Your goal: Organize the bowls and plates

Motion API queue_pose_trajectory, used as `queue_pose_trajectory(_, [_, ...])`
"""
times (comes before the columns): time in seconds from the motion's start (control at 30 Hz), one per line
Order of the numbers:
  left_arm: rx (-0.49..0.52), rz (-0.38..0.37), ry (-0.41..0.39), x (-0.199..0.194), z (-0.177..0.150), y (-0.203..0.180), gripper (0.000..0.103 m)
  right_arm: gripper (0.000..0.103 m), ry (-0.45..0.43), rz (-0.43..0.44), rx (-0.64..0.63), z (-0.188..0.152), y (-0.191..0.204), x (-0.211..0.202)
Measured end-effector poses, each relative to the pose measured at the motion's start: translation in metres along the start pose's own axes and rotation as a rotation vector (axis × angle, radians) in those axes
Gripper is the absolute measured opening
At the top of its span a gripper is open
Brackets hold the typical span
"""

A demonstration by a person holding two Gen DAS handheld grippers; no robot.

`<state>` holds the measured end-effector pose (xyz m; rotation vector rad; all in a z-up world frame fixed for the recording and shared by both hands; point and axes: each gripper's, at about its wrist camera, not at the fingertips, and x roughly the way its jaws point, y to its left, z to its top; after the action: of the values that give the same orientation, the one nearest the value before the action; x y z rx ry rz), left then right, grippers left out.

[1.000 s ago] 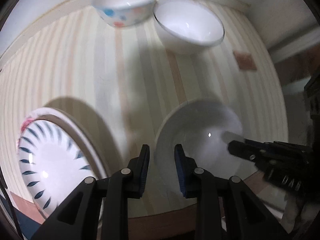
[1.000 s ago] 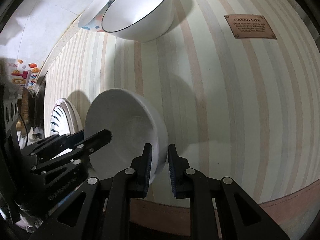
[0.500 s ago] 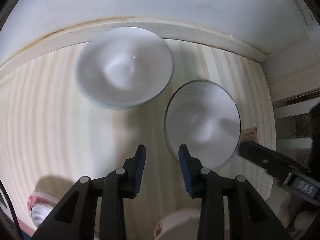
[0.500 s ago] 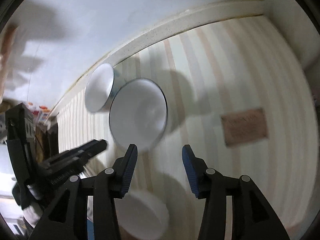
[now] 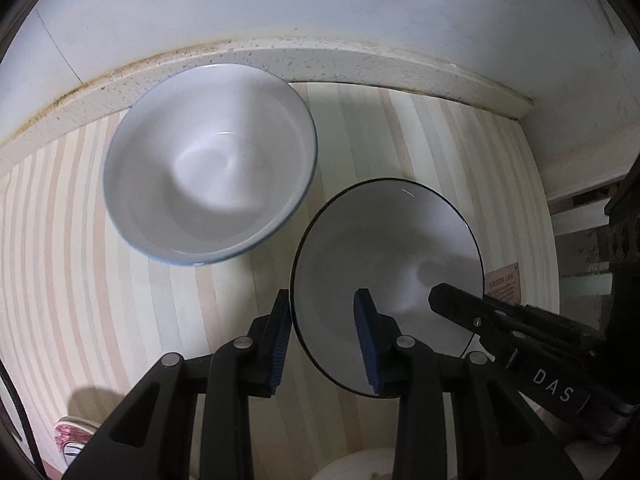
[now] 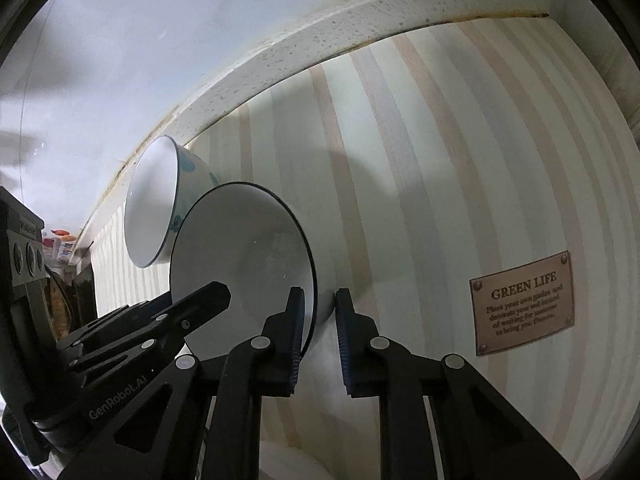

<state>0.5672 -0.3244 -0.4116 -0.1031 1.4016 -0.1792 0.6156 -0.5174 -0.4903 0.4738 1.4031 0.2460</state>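
A white bowl with a thin dark rim (image 5: 384, 248) stands on the striped mat; it also shows in the right wrist view (image 6: 244, 264). My left gripper (image 5: 324, 320) is open, its fingers astride the bowl's near-left rim. My right gripper (image 6: 316, 316) is open, its fingers astride the bowl's right rim, one inside and one outside. A white bowl with blue and red spots (image 5: 208, 184) stands beside it to the left by the back ledge, and shows in the right wrist view (image 6: 160, 208).
A speckled ledge (image 5: 360, 64) and the white wall bound the striped mat (image 5: 100, 280) at the back. A brown "GREEN LIFE" label (image 6: 524, 304) lies on the mat at the right. A patterned plate's edge (image 5: 72, 432) shows at lower left, a white dish (image 5: 352, 466) at the bottom.
Both grippers left the white dish near the front edge and moved to the back bowls. Both now straddle the dark-rimmed bowl's rim, and the right gripper has narrowed.
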Motion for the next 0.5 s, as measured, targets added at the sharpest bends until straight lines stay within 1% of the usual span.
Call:
queue_pose_trajectory(0.17, [0.014,0.006,-0.027,-0.022,-0.01,0.001,0.029,0.018,-0.015,-0.008,-0.02,-0.003,0.007,-0.007])
queue_pose_trajectory(0.27, [0.029,0.005,-0.053,-0.037,-0.015,-0.002,0.029,0.018,-0.027,-0.008,-0.037,-0.009,0.014,-0.019])
queue_pose_trajectory(0.5, [0.082,-0.01,-0.107,-0.084,-0.039,-0.009,0.029,0.018,-0.065,0.008,-0.061,-0.038,0.033,-0.059])
